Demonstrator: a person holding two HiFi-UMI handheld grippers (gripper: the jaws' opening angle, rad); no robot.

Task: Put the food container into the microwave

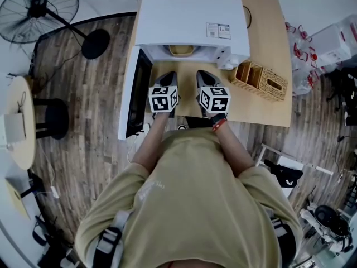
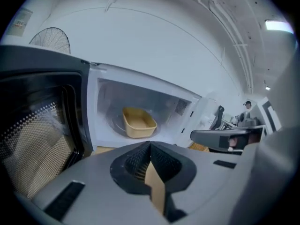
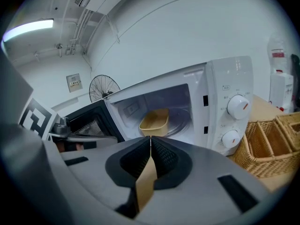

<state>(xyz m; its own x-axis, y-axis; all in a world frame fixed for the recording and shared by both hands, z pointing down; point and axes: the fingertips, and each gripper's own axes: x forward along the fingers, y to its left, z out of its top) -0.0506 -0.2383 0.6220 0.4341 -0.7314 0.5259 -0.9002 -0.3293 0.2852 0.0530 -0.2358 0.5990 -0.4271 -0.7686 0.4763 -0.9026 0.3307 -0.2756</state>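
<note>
Food container (image 2: pixel 138 122) is seen inside the microwave (image 1: pixel 189 21), set on the turntable: tan, shallow, open-topped tub with rounded corners. Door (image 1: pixel 136 91) is swung open at left. Left gripper (image 1: pixel 170 76) and right gripper (image 1: pixel 205 74) are held side by side before the cavity, both jaw pairs pressed together, nothing gripped.

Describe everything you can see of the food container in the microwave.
The food container is a tan, plastic-looking tub, rectangular with rounded corners. It is open-topped, with no lid, and looks empty. It sits upright on the glass turntable inside the white microwave, whose door stands open. Only the turntable touches it.
</note>
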